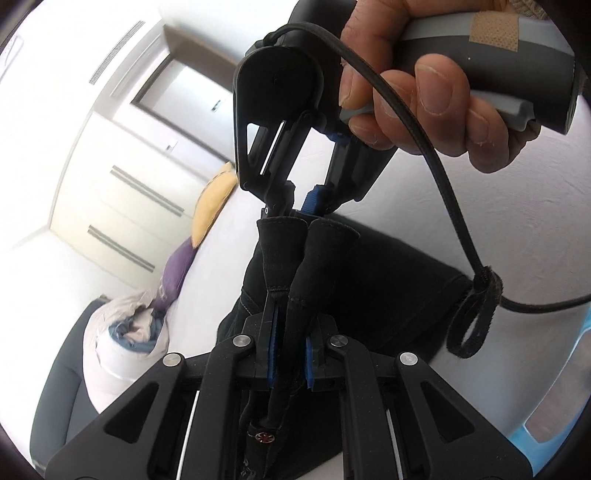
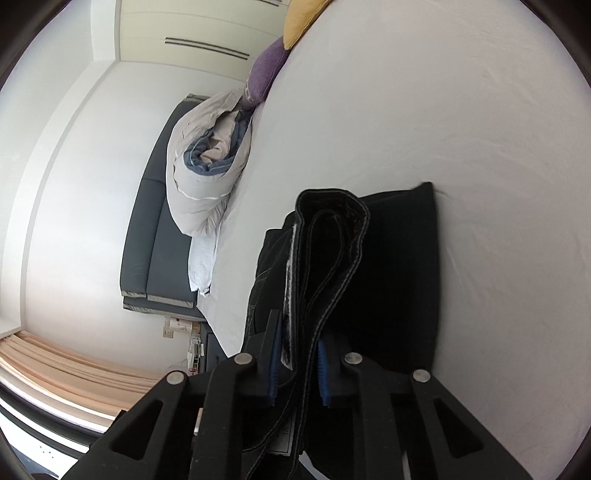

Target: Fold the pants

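Note:
Black pants (image 2: 399, 258) lie partly folded on a white bed (image 2: 461, 110). In the right wrist view my right gripper (image 2: 297, 354) has its blue pads (image 2: 274, 363) pressed on a thick, layered stack of the pants' stitched edge, which stands up between them. In the left wrist view my left gripper (image 1: 291, 332) is shut on a bunched black fold of the pants (image 1: 369, 288). Just beyond it my right gripper (image 1: 295, 206), held by a person's hand (image 1: 424, 92), pinches the same raised edge from the far side.
A rolled grey-and-blue duvet (image 2: 207, 166), a purple pillow (image 2: 264, 74) and a yellow pillow (image 2: 299, 18) lie along the bed's head by a dark headboard (image 2: 155, 240). A black cable (image 1: 443, 206) with a strap loop hangs from the right gripper. Bare white sheet lies beyond the pants.

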{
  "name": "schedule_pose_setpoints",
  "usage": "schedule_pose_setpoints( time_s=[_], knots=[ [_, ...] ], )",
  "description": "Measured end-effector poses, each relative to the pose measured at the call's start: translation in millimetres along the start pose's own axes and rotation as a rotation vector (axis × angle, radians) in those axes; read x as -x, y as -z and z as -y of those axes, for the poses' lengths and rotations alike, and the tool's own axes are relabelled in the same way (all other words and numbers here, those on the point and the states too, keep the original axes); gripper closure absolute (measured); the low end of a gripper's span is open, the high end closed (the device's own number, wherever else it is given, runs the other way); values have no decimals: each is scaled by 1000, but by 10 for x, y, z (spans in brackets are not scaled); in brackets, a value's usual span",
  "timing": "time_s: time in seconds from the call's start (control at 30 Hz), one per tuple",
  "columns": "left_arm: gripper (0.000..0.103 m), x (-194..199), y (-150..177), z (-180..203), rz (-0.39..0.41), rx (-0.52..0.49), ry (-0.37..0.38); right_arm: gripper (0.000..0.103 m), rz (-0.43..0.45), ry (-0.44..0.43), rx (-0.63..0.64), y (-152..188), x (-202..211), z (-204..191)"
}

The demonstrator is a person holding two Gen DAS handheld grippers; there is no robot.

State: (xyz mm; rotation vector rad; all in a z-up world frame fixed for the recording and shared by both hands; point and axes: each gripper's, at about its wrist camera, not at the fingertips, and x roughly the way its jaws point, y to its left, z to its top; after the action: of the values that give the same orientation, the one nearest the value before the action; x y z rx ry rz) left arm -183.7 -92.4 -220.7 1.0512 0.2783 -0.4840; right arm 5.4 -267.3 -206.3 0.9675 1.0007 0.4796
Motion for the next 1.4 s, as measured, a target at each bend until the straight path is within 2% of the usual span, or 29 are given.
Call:
schedule_pose_setpoints(
  time_s=[0.27,0.47,0.7,0.87,0.97,1.03,1.1,1.17,1.23,1.27,1.3,1.37,1.4],
  knots=[
    [91,162,144,331,7,-114,95,85,29,-5,-95,249,75,402],
    [91,186,160,312,-19,-94,123,85,38,-15,-108,254,65,460],
    [90,330,140,-188,-25,37,216,85,69,-6,-135,227,192,542],
    [90,523,236,-563,-15,193,283,81,133,117,-145,205,521,517],
    [90,534,289,-831,-31,315,302,81,160,18,-104,170,662,303],
    [90,327,323,-1003,-70,417,323,81,129,-53,-41,143,599,77],
    [90,151,324,-1109,-79,505,354,81,76,-84,29,149,446,-140],
    [90,-5,329,-1141,-86,574,389,81,12,-67,70,207,258,-219],
    [90,-189,343,-1099,-117,625,439,81,-57,-43,57,296,83,-132],
    [90,-264,364,-1025,-138,626,472,82,-96,17,44,363,-5,-23],
    [90,-340,403,-901,-168,610,500,91,-119,85,32,442,-55,105],
    [90,-416,464,-694,-211,578,522,102,-106,58,-19,567,21,346],
    [90,-404,486,-660,-207,573,514,102,-97,44,-43,586,88,411]
  ],
)
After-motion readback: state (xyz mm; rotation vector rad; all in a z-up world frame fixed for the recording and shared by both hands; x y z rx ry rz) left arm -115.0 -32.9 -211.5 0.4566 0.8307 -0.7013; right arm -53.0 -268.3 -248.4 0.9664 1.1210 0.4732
